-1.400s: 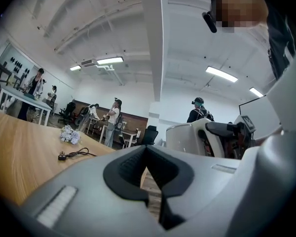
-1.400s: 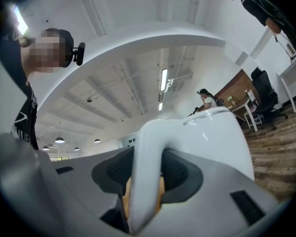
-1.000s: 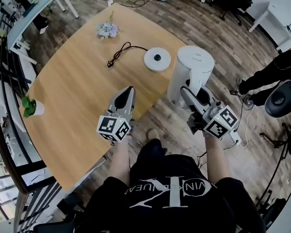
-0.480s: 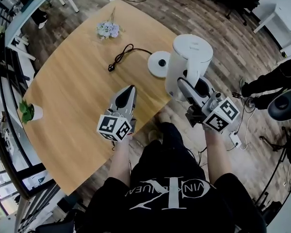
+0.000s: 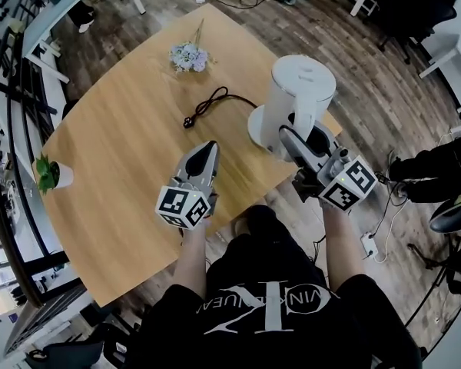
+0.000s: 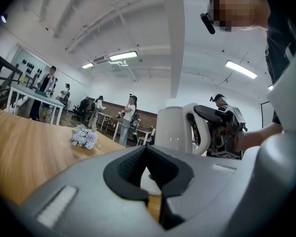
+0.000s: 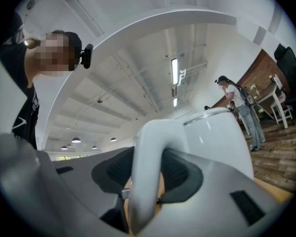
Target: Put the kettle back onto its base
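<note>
A white kettle (image 5: 298, 98) hangs over the table's right side, and my right gripper (image 5: 292, 138) is shut on its handle (image 7: 147, 162). The round white base (image 5: 253, 124) shows only as a sliver at the kettle's lower left; whether the kettle rests on it I cannot tell. Its black cord (image 5: 213, 101) runs left across the wooden table (image 5: 115, 144). My left gripper (image 5: 207, 151) hovers over the table to the kettle's left, shut on nothing. In the left gripper view the kettle (image 6: 180, 130) stands ahead, beyond that gripper (image 6: 148, 164).
A small flower bunch (image 5: 188, 54) lies at the table's far side and a little potted plant (image 5: 48, 171) stands near its left edge. The table's near edge runs just below both grippers. A power strip (image 5: 366, 243) lies on the floor, and a seated person (image 5: 438, 167) is at the right.
My right gripper has carried the kettle leftward from beyond the table's edge to over the base, which it now mostly covers. The left gripper has hardly moved.
</note>
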